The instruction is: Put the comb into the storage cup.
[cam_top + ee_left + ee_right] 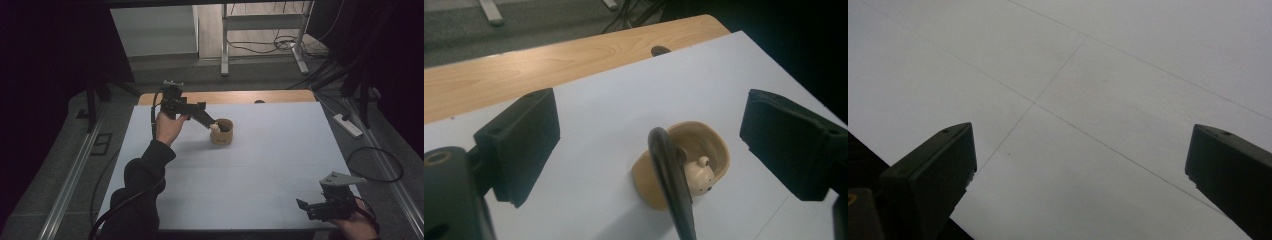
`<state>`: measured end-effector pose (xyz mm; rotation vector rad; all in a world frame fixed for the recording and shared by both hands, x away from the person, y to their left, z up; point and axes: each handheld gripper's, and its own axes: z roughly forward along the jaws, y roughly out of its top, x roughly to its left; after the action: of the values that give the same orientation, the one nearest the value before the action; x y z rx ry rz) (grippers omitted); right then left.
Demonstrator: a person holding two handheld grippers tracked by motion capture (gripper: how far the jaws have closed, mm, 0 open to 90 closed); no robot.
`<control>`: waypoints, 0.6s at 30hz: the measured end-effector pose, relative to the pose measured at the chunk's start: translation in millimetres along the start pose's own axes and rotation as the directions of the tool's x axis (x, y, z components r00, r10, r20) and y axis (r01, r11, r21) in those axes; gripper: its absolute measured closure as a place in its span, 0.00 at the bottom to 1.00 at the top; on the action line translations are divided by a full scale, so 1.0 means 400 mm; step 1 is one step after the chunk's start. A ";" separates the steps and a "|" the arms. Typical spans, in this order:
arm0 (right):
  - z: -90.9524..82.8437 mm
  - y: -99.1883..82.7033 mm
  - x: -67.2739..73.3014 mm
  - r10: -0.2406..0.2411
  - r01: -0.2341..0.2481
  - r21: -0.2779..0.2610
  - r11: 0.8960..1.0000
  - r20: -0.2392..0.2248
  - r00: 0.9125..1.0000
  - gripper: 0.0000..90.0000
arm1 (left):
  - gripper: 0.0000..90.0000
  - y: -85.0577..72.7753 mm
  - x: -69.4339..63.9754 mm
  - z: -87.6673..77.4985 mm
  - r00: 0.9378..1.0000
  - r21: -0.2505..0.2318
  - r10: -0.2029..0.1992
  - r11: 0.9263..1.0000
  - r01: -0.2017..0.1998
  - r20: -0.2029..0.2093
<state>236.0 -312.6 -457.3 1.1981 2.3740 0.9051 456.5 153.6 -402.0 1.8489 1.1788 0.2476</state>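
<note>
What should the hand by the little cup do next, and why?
Probably lift the left gripper up and away. Its jaws stand wide open, touching nothing, and the small bear-shaped figure already sits inside the tan cup on the white table. The right gripper rests open, far off.

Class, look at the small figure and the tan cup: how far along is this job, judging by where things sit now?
Done: the small figure already sits inside the tan cup. In hand: the left gripper is at the cup with jaws wide apart, pressing on nothing. Left: drawing it clear. The right gripper rests open at the table's near corner.
</note>
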 end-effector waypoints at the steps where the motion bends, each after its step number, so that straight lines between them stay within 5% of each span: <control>1: 0.000 0.000 0.000 0.000 0.000 0.000 1.000 0.000 1.000 0.00 | 0.08 0.000 -0.004 -0.001 1.000 -0.005 0.014 1.000 -0.014 -0.004; 18: 0.000 0.000 0.001 -0.007 0.007 0.001 1.000 0.001 1.000 0.00 | 0.00 -0.011 -0.034 -0.015 0.991 -0.076 0.128 0.988 -0.131 -0.043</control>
<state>235.6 -312.4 -457.3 1.1901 2.3760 0.9013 443.1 147.0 -398.3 1.8606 1.0600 0.3986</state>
